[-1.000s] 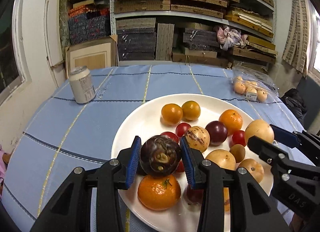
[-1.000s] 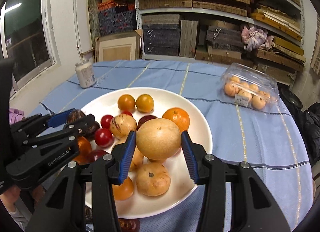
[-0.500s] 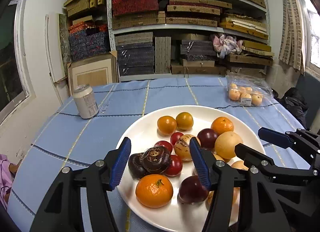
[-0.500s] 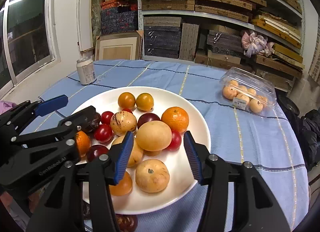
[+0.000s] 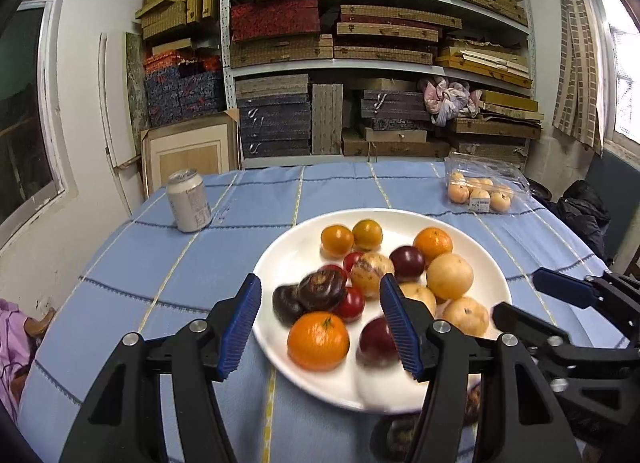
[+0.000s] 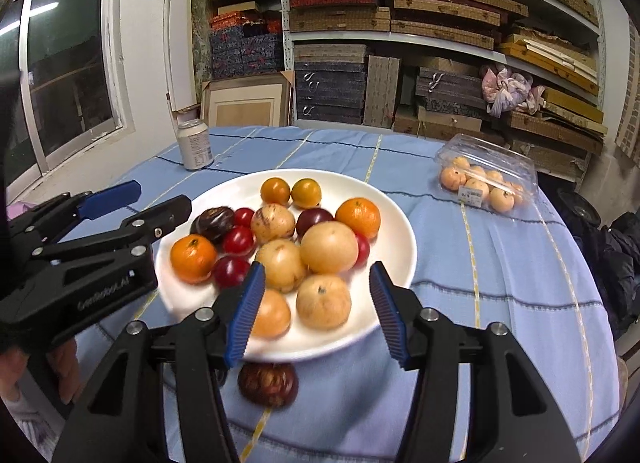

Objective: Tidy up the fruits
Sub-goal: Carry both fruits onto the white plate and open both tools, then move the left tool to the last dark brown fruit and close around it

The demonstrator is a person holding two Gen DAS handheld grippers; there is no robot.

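Hovering at the white plate's [image 6: 404, 231] six o'clock rim, the left gripper [image 5: 320, 321] and right gripper [image 6: 316, 309] stand spread and empty, the right's jaws just opening; the fruits [image 6: 328, 247] sit piled on the plate

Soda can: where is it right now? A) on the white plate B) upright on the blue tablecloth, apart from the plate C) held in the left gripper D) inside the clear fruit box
B: the soda can stands upright on the blue tablecloth, clear of the white plate.
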